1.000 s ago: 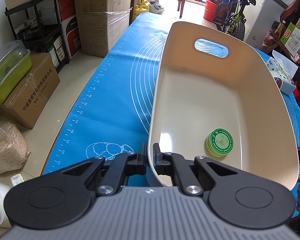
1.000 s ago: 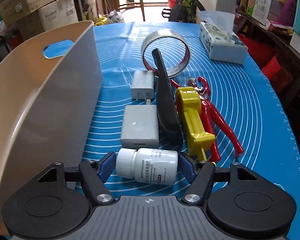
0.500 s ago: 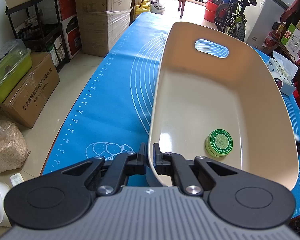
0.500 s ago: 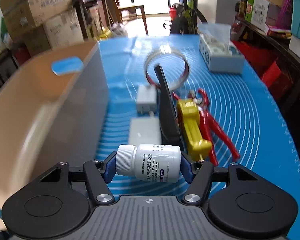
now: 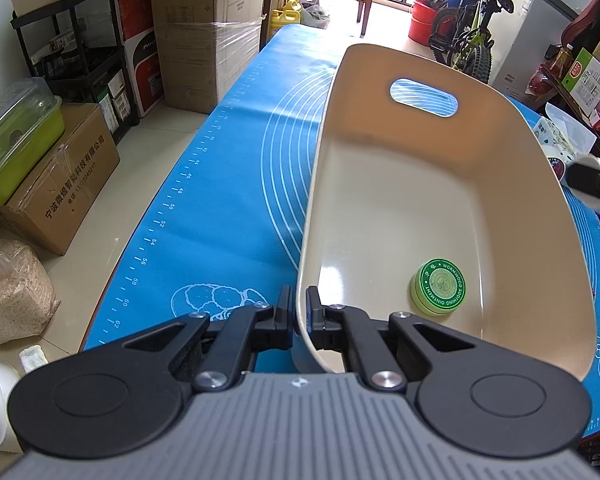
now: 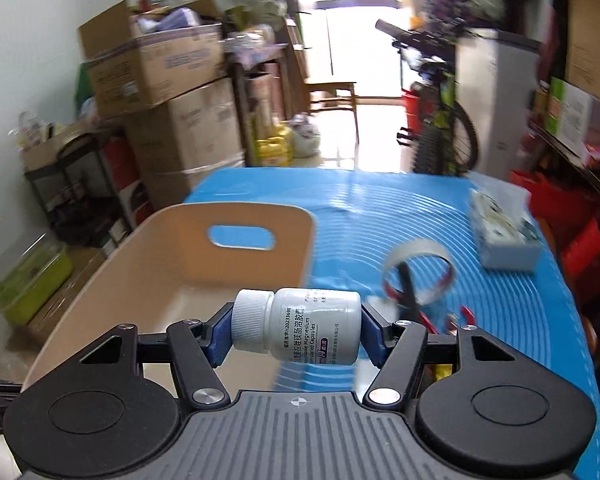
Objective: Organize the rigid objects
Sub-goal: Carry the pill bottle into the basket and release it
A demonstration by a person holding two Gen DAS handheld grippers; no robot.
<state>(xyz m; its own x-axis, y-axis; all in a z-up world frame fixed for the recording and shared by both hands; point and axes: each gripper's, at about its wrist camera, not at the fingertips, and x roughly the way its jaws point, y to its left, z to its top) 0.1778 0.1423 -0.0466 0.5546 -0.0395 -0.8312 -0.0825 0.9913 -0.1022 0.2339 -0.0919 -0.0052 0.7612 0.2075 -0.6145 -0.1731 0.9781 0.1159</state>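
One light, stiff, slick bottle (image 6: 296, 326) pinched end to end in right hand-held gripper (image 6: 296, 330), above bin (image 6: 172, 276); left hand-held gripper (image 5: 297, 316) clamped on bin rim

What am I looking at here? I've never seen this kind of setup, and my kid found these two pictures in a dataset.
There is no robot arm: a person holds a two-finger gripper in each hand, and each picture comes from a wide-angle camera mounted on one gripper, looking forward along its fingers. The black and grey shapes at the bottom are the grippers themselves.

In the left view, the left gripper is shut on the rim of a beige bin that stands on a blue mat. A green ointment tin lies inside the bin.

In the right view, the right gripper is clamped on a white pill bottle, held sideways above the mat near the bin. Further back are a tape roll and a tissue box. This picture is blurred.
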